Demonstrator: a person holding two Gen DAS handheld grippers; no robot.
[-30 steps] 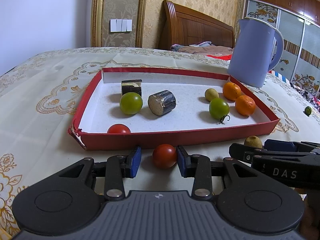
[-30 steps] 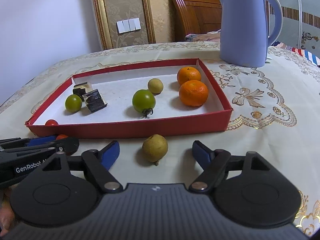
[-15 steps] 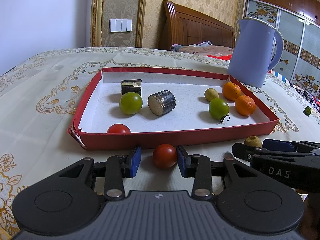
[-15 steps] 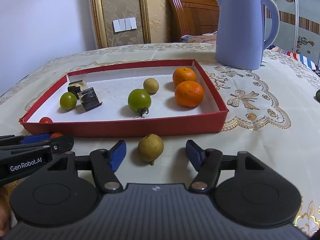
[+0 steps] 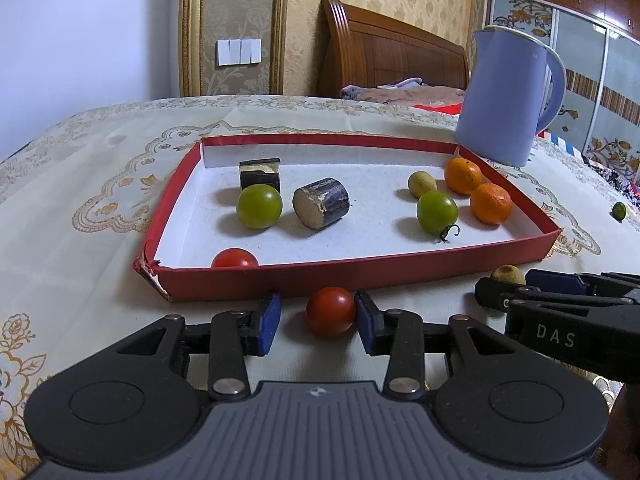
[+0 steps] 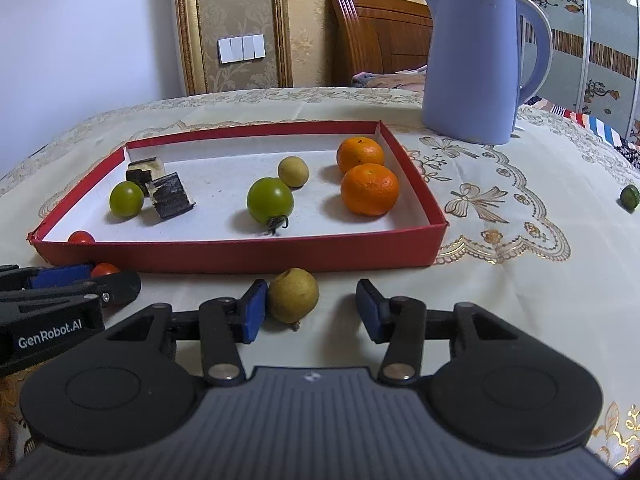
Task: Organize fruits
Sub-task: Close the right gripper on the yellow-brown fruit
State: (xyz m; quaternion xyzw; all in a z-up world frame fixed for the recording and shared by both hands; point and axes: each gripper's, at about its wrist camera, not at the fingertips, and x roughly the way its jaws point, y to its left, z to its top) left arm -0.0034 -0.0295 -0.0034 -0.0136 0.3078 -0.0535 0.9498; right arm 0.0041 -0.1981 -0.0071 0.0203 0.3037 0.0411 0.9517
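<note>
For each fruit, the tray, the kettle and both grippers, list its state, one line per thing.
Red tomato: on cloth, between left gripper fingers, gap on one side.
Yellow fruit: between closing right gripper fingers, one touching.
Tray: holds fruit.
Kettle: upright.

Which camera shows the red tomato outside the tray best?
Left wrist: the red tomato sits whole between the left gripper pads, right pad touching. In the right wrist view it only peeks from behind that gripper's finger.
</note>
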